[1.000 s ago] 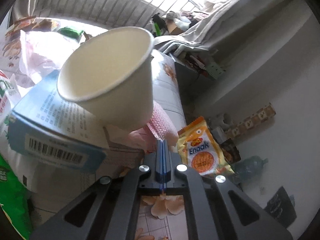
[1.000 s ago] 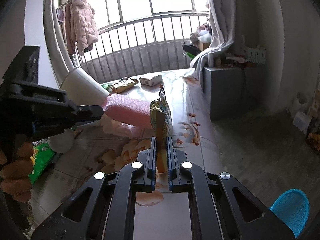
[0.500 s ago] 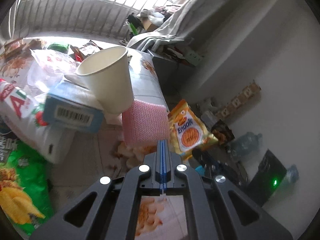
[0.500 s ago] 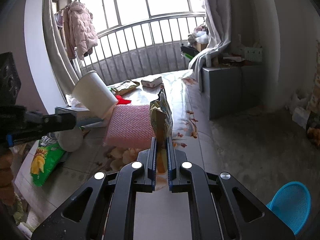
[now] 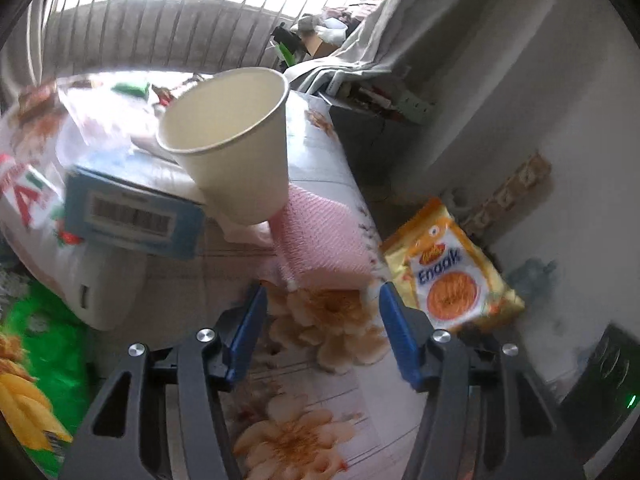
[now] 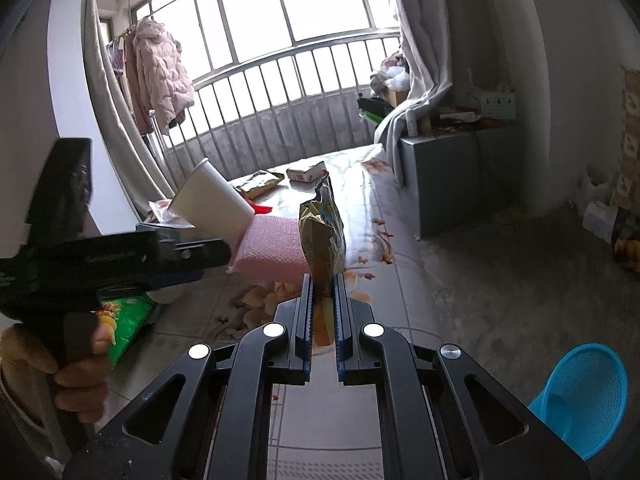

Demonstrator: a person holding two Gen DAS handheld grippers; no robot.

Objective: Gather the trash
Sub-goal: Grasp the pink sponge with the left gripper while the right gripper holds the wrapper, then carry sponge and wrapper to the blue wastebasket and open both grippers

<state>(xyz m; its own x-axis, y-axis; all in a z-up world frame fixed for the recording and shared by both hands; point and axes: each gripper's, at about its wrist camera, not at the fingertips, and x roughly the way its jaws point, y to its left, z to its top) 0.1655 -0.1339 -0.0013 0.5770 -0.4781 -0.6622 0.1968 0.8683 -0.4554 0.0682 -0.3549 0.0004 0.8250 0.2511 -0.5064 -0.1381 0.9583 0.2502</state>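
In the left wrist view the left gripper fills the lower half of the frame, and its jaws have just been opening: the blue-lined fingers now stand apart with only the flower-printed table covering between them. Just beyond the fingertips, at centre frame, lies a pink textured foam pad, its near edge close to the gap but not touching either finger. A cream paper cup sits tilted above it in the upper middle, mouth turned toward the camera, leaning on a blue barcoded carton at centre left. A green snack bag crowds the lower left edge.

At right of centre, past the table's right edge, a yellow noodle packet is seen against the floor.

In the right wrist view the right gripper at bottom centre is clamped narrowly on that crumpled packet, which stands upright from between the fingers. The table edge runs diagonally through mid-frame; the bare grey floor to its right is open, with a blue mesh basket at the lower right corner.
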